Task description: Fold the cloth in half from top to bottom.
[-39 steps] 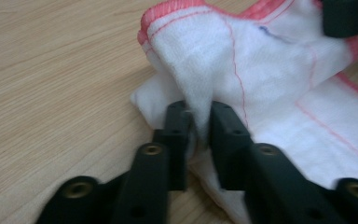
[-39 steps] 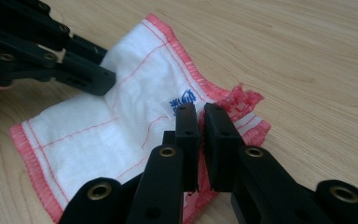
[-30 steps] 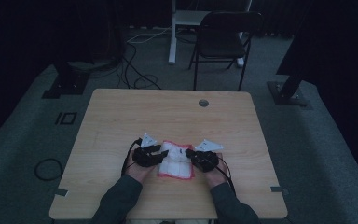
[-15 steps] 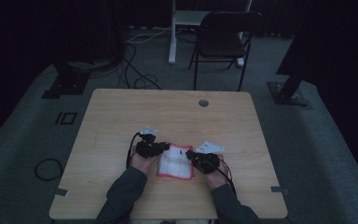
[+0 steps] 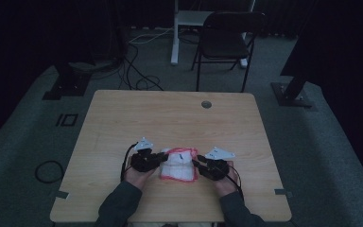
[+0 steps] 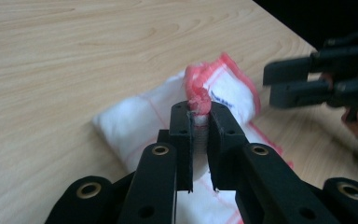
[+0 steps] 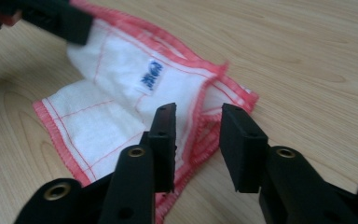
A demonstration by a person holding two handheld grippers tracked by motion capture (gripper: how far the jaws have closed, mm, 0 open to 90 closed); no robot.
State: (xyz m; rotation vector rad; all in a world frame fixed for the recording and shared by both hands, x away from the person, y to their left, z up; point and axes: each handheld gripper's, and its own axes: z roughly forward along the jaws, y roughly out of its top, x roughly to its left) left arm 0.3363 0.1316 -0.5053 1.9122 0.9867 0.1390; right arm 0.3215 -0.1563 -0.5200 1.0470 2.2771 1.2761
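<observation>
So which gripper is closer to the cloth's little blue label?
Right. The right gripper is open beside the cloth, just short of the blue label; its jaws have just been opening. The left gripper pinches the far red edge.

The left gripper (image 6: 199, 122), open a second ago, now pinches a bunched red edge of the white cloth (image 6: 135, 121) between its pads. The right gripper (image 7: 198, 122) has just been opening, its fingers now parted over the cloth's hem.

This looks like a dark recording room or lab, not a home. A bare wooden counter (image 5: 170, 118) stands on grey carpet (image 5: 321, 156), with black curtains all around. Cables (image 5: 137, 71), black stand feet (image 5: 290, 92) and a folding chair (image 5: 227, 40) sit behind it.
</observation>
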